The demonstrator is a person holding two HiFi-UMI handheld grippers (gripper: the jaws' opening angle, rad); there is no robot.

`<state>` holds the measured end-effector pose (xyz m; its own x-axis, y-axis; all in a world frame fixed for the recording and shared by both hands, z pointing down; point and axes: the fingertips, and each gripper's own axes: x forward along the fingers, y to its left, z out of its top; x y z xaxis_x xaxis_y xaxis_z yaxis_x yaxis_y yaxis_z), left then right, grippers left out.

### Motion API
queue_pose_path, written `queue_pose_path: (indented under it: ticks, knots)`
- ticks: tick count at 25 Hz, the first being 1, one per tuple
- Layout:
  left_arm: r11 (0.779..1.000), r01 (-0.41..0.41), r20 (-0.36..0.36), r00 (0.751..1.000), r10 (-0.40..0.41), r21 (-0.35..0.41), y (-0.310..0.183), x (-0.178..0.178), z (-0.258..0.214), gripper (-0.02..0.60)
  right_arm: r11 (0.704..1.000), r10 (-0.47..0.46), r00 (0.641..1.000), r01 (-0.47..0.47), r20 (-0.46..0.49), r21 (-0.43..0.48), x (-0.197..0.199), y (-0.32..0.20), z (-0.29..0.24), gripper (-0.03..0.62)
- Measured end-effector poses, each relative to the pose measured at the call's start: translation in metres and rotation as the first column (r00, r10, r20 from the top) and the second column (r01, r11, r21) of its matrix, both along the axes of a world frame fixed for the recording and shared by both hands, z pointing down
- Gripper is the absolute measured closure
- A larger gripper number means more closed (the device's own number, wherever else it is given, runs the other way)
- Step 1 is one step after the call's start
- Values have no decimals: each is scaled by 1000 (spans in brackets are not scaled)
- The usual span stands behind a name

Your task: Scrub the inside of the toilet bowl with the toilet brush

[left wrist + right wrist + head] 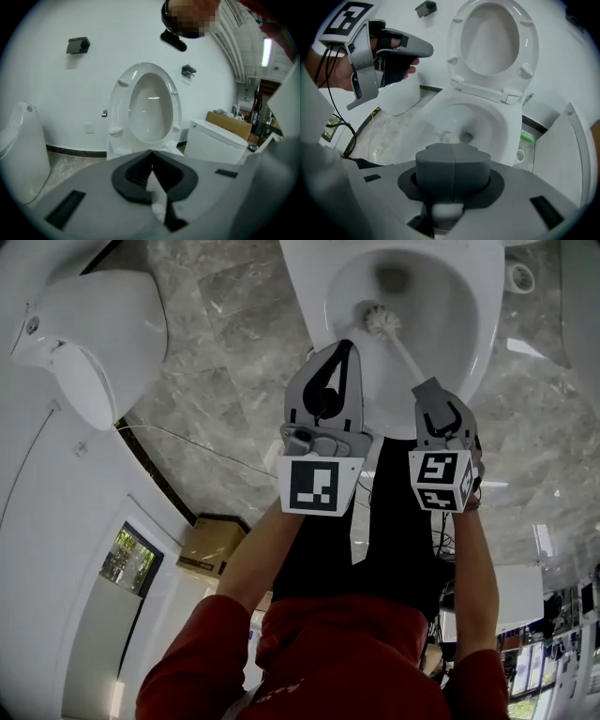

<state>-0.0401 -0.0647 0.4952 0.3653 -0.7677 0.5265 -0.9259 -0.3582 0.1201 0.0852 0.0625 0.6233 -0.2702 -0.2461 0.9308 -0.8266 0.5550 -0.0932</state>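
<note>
Head view: the right claw (pixel 432 393) is clamped on the white handle (pixel 409 358) of the toilet brush, whose bristled head (pixel 382 320) sits low inside the toilet bowl (pixel 305 287), on the near wall just short of the drain opening (pixel 392 277).

The left claw (pixel 345 349) hangs over the near rim, beside the brush, with its jaws together and nothing between them.

Right gripper view: both dark pads meet in front, with the pale handle showing beneath them. Beyond, the brush head (pixel 450 137) lies beside the drain. The seat (pixel 457 42) stands raised against the wall.

Left gripper view: the jaw tips touch.

A urinal (pixel 94 334) and a cardboard box (pixel 211 545) stand well apart from the bowl on the marble floor (pixel 225 362).
</note>
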Motion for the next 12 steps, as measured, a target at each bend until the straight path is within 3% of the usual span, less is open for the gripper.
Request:
queue_pose_path:
  ticks: [6,12]
  knots:
    - [1000,22,3,1000,-22,-10,4,-29,1,581,992,-83,996,81,12,100,-37,-60,-7,448]
    - [998,61,3,998,-61,-15,13,-50,2,581,959,-213,970,231,-119,162,-17,-127,-2,448]
